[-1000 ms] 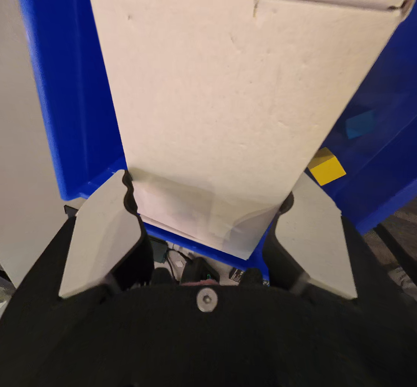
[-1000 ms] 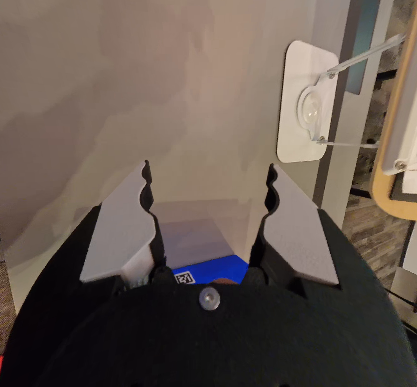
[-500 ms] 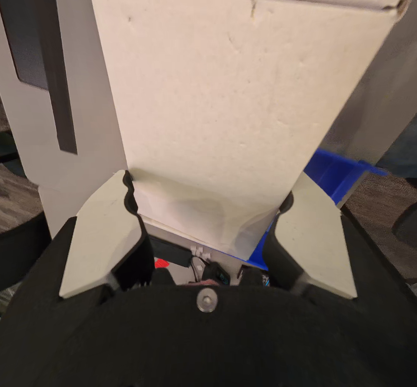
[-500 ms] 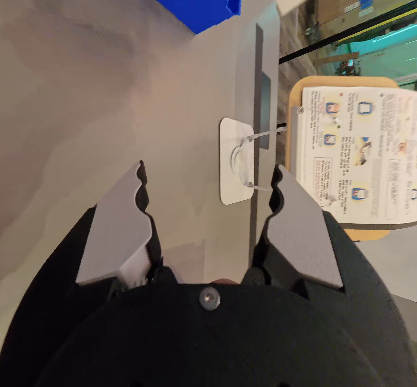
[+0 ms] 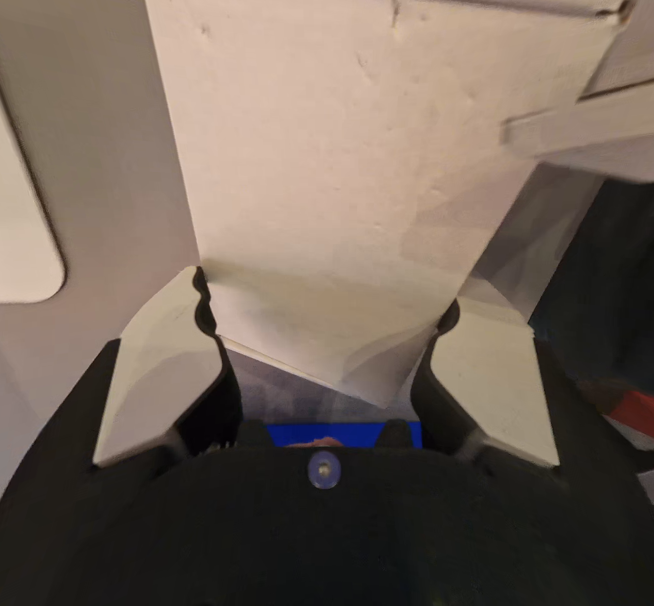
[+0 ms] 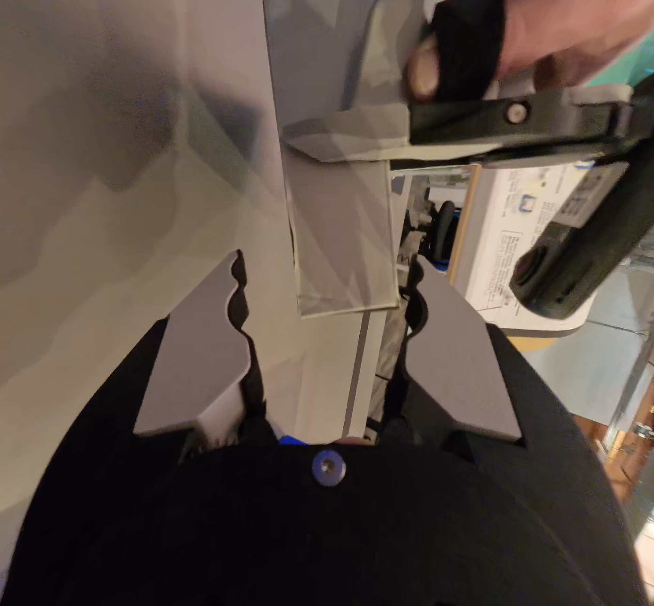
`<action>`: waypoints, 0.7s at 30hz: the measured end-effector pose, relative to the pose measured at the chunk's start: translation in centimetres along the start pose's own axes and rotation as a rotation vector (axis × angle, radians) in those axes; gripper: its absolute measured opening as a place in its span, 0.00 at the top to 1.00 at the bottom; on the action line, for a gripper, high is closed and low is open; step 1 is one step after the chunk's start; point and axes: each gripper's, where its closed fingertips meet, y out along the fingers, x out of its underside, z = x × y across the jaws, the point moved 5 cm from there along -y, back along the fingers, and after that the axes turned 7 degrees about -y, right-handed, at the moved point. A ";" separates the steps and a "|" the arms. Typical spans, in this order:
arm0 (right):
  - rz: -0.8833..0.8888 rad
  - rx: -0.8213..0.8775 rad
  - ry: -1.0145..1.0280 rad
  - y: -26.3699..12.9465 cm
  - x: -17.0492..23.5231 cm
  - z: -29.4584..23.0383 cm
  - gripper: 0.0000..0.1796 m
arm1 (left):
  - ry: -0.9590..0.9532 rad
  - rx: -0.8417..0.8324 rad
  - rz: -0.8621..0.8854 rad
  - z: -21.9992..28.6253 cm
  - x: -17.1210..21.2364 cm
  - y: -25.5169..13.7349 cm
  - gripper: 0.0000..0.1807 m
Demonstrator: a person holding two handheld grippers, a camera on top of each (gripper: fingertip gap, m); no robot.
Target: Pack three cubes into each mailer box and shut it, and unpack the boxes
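Left wrist view: left gripper (image 5: 327,306) jaws clamped on the near end of one white mailer box (image 5: 318,129), lid closed, held off the desk (image 5: 88,164). Likely a carry step; next, set it down. Cubes: none visible.

Right wrist view: right gripper (image 6: 327,292) jaws wide open, empty, just below that box (image 6: 339,235); a hand (image 6: 531,16) holds the left gripper above.

Light: dim, warm indoor light is falling on both views.
Shadows: soft dark patches are lying across the table (image 6: 106,164).
Blur: motion is smearing the hand (image 6: 552,16).
Distortion: wide-angle bending is showing at the edges.
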 end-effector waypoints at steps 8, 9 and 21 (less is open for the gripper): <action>-0.066 -0.081 0.037 2.2 2.6 -2.7 0.67 | -0.087 0.082 0.029 -0.2 -2.5 3.2 0.31; -0.069 -0.088 0.046 2.2 2.9 -2.7 0.67 | -0.096 0.092 0.049 -0.1 -2.6 3.1 0.32; -0.063 -0.074 0.044 1.5 3.2 -3.6 0.68 | -0.407 0.152 0.519 0.4 3.6 -0.9 0.48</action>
